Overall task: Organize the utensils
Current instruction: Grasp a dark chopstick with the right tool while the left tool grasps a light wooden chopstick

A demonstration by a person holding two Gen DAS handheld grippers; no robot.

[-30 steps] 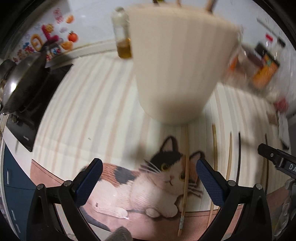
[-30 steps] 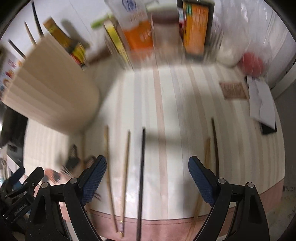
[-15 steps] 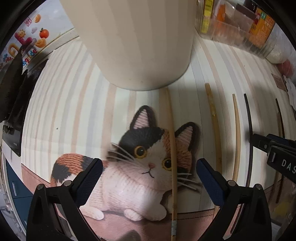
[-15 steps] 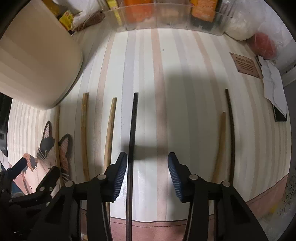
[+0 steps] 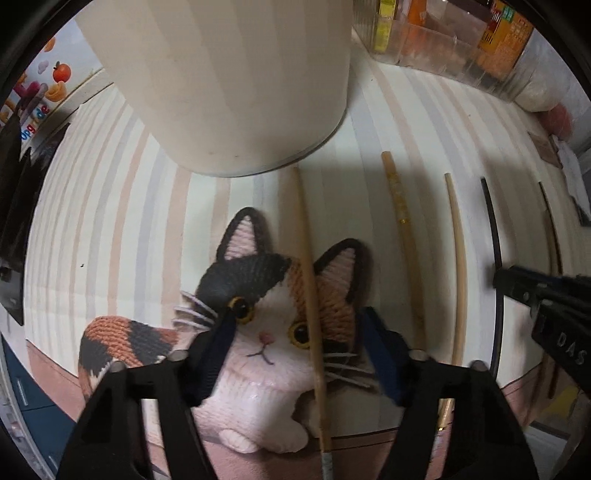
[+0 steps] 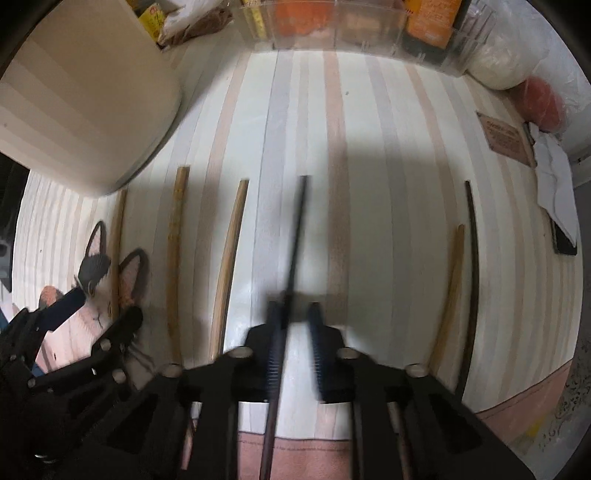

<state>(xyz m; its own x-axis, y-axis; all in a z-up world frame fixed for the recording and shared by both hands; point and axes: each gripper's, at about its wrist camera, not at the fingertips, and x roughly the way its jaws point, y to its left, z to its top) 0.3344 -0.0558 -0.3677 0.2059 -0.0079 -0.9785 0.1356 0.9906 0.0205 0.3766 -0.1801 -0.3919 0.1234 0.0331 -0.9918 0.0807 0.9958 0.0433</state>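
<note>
Several chopsticks lie in a row on a striped mat. My left gripper [image 5: 295, 336] straddles a thin wooden chopstick [image 5: 308, 280] that lies over the cat picture; its jaws are partly closed with a gap on each side. My right gripper [image 6: 295, 317] is nearly shut around a black chopstick [image 6: 295, 236], which leans against the left pad; the view is blurred. A cream utensil holder [image 5: 229, 81] stands just beyond the left gripper and shows at the upper left of the right wrist view [image 6: 85, 96].
Other wooden chopsticks [image 6: 227, 266] and a dark pair [image 6: 472, 266] lie on the mat [image 6: 369, 147]. A clear organiser with packets [image 6: 351, 26] lines the back. A card [image 6: 506, 140], cloth and phone sit at the right. A stove edge [image 5: 11, 206] is at the left.
Both grippers have moved down and forward and narrowed their jaws, the left around the thin wooden chopstick, the right around the black chopstick.
</note>
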